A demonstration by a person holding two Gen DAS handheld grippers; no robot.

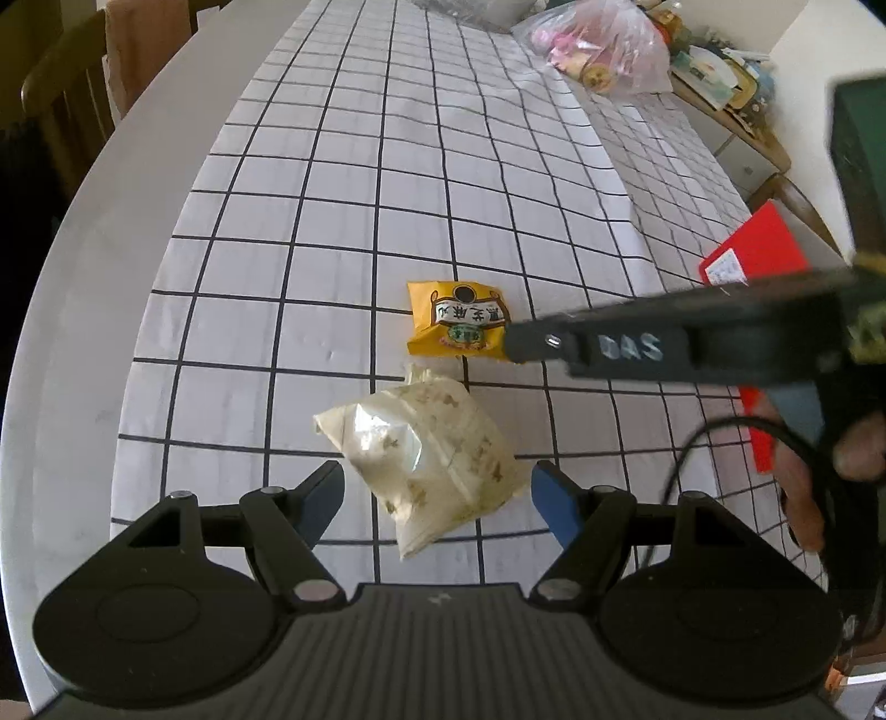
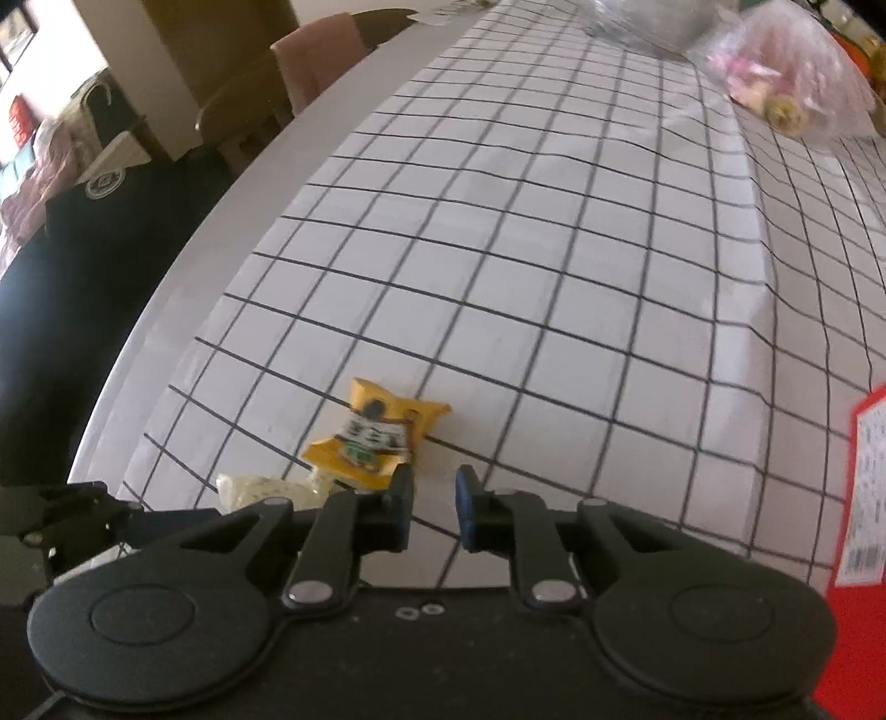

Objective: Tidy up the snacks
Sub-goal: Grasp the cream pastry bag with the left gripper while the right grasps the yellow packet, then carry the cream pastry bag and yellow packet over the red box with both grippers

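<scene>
A yellow snack packet (image 1: 457, 321) lies on the checked tablecloth (image 1: 387, 166). Just in front of it lies a cream bag with a small printed pattern (image 1: 426, 459). My left gripper (image 1: 437, 495) is open and hangs over the near half of the cream bag, one finger on each side of it. My right gripper (image 2: 434, 498) is shut with nothing between its pads. Its tip (image 1: 512, 340) sits at the right edge of the yellow packet (image 2: 376, 435), which lies just beside the left finger. Only a corner of the cream bag (image 2: 260, 490) shows in the right wrist view.
A red box with a white label (image 1: 753, 255) (image 2: 864, 498) lies at the right. A pink plastic bag of items (image 1: 603, 44) (image 2: 792, 83) sits at the far end. Chairs (image 1: 61, 83) (image 2: 321, 55) stand past the table's left rim. A hand (image 1: 803, 487) holds the right gripper.
</scene>
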